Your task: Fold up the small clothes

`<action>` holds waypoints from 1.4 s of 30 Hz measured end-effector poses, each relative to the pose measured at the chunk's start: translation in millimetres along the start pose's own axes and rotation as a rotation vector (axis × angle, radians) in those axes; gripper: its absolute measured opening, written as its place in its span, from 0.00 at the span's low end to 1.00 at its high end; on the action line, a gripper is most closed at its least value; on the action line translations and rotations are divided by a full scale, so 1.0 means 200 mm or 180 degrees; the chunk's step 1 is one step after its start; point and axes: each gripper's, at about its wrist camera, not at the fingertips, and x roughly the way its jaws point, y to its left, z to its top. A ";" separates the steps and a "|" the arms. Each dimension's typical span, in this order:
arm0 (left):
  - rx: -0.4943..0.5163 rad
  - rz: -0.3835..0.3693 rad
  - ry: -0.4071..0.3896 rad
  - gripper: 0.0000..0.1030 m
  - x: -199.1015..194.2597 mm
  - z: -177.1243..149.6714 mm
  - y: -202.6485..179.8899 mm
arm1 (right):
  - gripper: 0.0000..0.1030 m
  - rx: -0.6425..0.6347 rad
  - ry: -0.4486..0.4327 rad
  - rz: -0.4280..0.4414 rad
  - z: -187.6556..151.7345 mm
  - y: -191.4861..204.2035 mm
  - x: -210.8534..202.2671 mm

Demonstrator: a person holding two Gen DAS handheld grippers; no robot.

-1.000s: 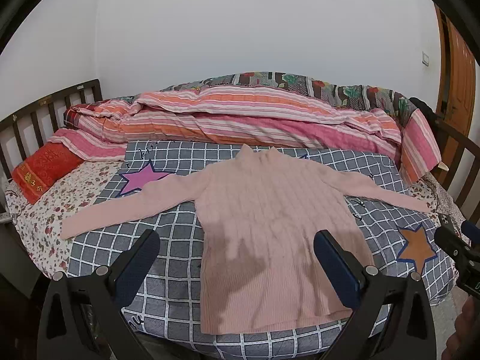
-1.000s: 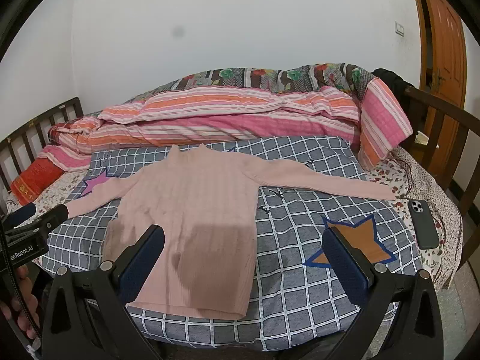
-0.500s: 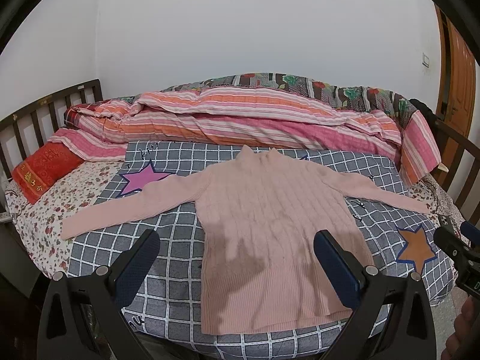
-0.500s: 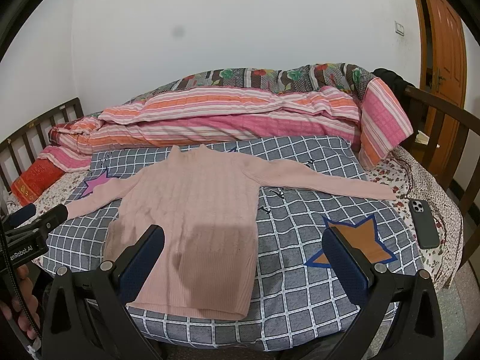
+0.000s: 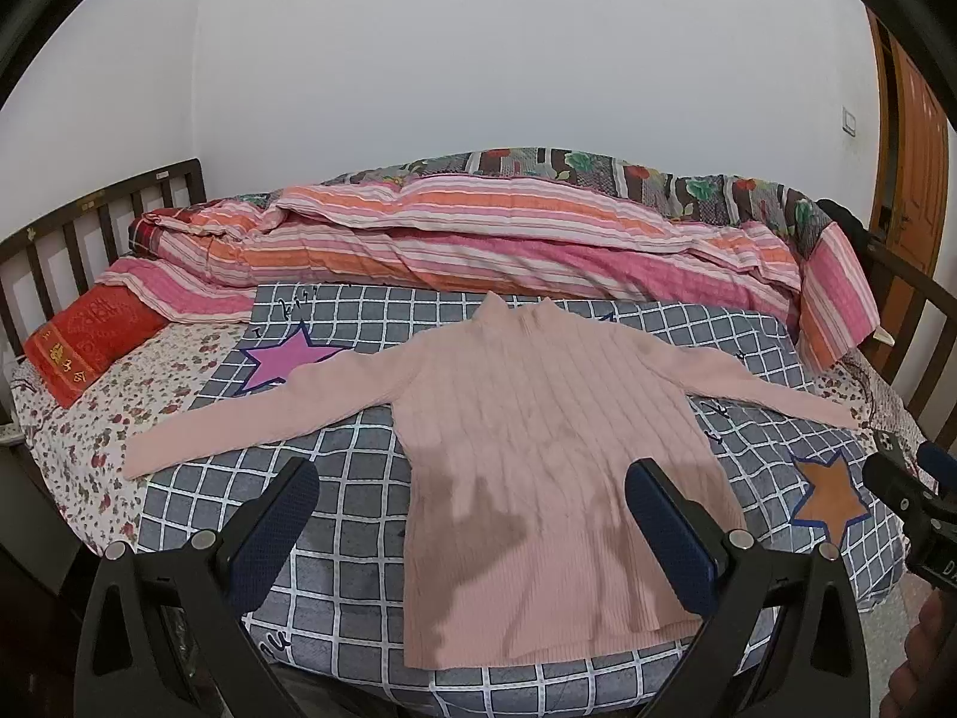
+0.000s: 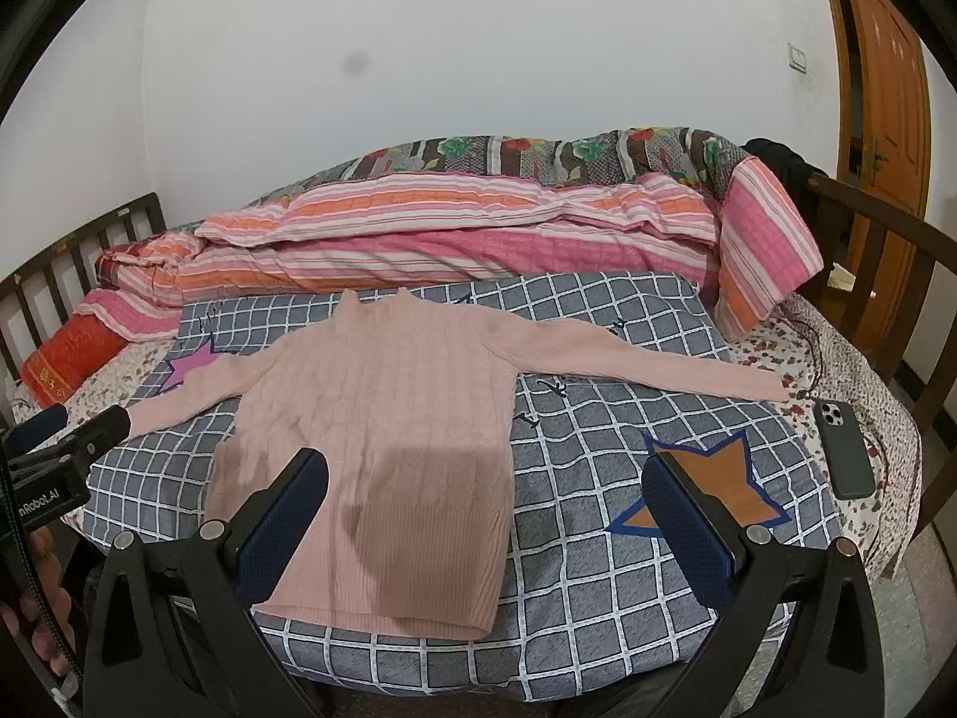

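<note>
A bedroom with a white wall holds a wooden-railed bed (image 5: 72,221), and a grey checked blanket (image 5: 353,508) is spread across it. Nearest in each wrist view are the tools: the left gripper (image 5: 472,514) and the right gripper (image 6: 487,508) both hang above the near edge with jaws spread wide and nothing between them. Beyond them the pink sweater (image 5: 538,449) lies flat, hem at 6 o'clock, collar at 12, its sleeves stretched toward 9 and 3. No fold appears made, so both sleeves and the body seem still to do. A phone (image 6: 843,449) lies at 3 o'clock, and a striped quilt (image 5: 478,239) is bunched farthest back. Gripper shadows darken the hem, and the arms of the grippers cut off the bed's near edge; the left sleeve's cuff is hidden in the right wrist view.
</note>
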 end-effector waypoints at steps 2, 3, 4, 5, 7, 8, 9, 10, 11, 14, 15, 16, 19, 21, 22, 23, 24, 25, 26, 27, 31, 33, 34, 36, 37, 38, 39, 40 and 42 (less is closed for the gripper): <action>-0.0014 0.0002 -0.0009 1.00 -0.01 0.01 0.01 | 1.00 0.0009 0.0003 0.0008 0.00 0.00 0.00; -0.0014 -0.0005 -0.0009 1.00 -0.01 0.01 0.01 | 1.00 0.0014 0.0006 0.0009 0.00 0.00 0.01; -0.0019 -0.0010 -0.0012 1.00 -0.01 0.01 0.01 | 1.00 0.0016 0.0007 0.0013 0.00 0.00 0.01; -0.0021 -0.0004 -0.0015 1.00 -0.01 0.01 0.01 | 1.00 0.0014 0.0008 0.0017 0.00 -0.01 0.01; -0.0028 -0.0002 -0.0022 1.00 -0.01 0.01 0.02 | 1.00 0.0019 0.0007 0.0013 0.00 -0.01 0.02; -0.0036 -0.0006 -0.0020 1.00 -0.01 0.01 0.02 | 1.00 0.0021 0.0016 0.0015 0.01 -0.01 0.02; -0.0049 -0.0011 -0.0013 1.00 0.00 0.02 0.02 | 1.00 0.0022 0.0018 0.0017 0.01 -0.01 0.03; -0.0058 -0.0018 -0.0012 1.00 0.00 0.02 0.02 | 1.00 0.0023 0.0013 0.0010 0.01 -0.01 0.02; -0.0064 -0.0029 -0.0014 1.00 0.00 0.02 0.03 | 1.00 0.0025 0.0022 0.0012 0.01 -0.01 0.04; -0.0058 -0.0025 -0.0026 1.00 0.02 0.03 0.03 | 1.00 0.0023 0.0028 0.0020 0.01 -0.01 0.05; -0.0052 -0.0022 -0.0035 1.00 0.02 0.02 0.03 | 1.00 0.0012 0.0031 0.0023 0.02 0.00 0.06; -0.0054 -0.0017 -0.0046 1.00 0.03 0.03 0.04 | 1.00 -0.0003 0.0030 0.0025 0.02 0.00 0.07; -0.0130 0.0011 -0.0038 1.00 0.06 0.03 0.08 | 1.00 -0.0025 0.0040 0.0030 0.03 0.01 0.10; -0.0188 0.0007 -0.0017 1.00 0.10 0.02 0.11 | 1.00 -0.0034 0.0078 0.0084 0.04 0.02 0.14; -0.0210 -0.0013 -0.0007 1.00 0.13 0.01 0.13 | 1.00 -0.0036 0.0097 0.0098 0.04 0.03 0.16; -0.0231 -0.0040 0.0011 1.00 0.15 0.00 0.16 | 1.00 -0.0045 0.0115 0.0121 0.04 0.04 0.19; -0.0259 -0.0048 0.0036 1.00 0.19 0.00 0.18 | 1.00 -0.0065 0.0127 0.0139 0.04 0.05 0.24; -0.0300 -0.0028 0.0069 1.00 0.23 -0.02 0.22 | 1.00 -0.0065 0.0127 0.0139 0.04 0.05 0.24; -0.0347 -0.0008 0.0112 1.00 0.28 -0.03 0.26 | 1.00 -0.0083 0.0151 0.0143 0.03 0.06 0.29; -0.0427 -0.0049 0.0172 0.99 0.34 -0.04 0.31 | 1.00 -0.0093 0.0158 0.0155 0.03 0.06 0.32; -0.0708 0.0033 0.0359 0.99 0.54 -0.11 0.53 | 1.00 -0.0182 0.0134 0.0132 -0.01 0.12 0.48; -0.0850 0.0085 0.0401 0.99 0.62 -0.14 0.63 | 1.00 -0.0259 0.0183 0.0123 -0.03 0.14 0.58; -0.0955 0.0126 0.0434 0.98 0.67 -0.17 0.71 | 1.00 -0.0287 0.0211 0.0123 -0.04 0.16 0.62; -0.1173 0.0144 0.0484 0.94 0.74 -0.20 0.85 | 1.00 -0.0349 0.0259 0.0154 -0.06 0.18 0.71; -0.1291 0.0146 0.0503 0.91 0.77 -0.22 0.94 | 0.99 -0.0398 0.0279 0.0178 -0.07 0.20 0.76; -0.1423 0.0165 0.0515 0.89 0.80 -0.24 1.02 | 0.99 -0.0515 0.0281 0.0189 -0.08 0.21 0.81; -0.1549 0.0184 0.0505 0.86 0.83 -0.26 1.10 | 0.99 -0.0515 0.0281 0.0189 -0.08 0.21 0.81; -0.1649 0.0225 0.0504 0.85 0.85 -0.27 1.17 | 0.99 -0.0551 0.0257 0.0170 -0.08 0.22 0.84; -0.1855 0.0376 0.0509 0.81 0.88 -0.31 1.31 | 0.99 -0.0568 0.0228 0.0144 -0.07 0.22 0.90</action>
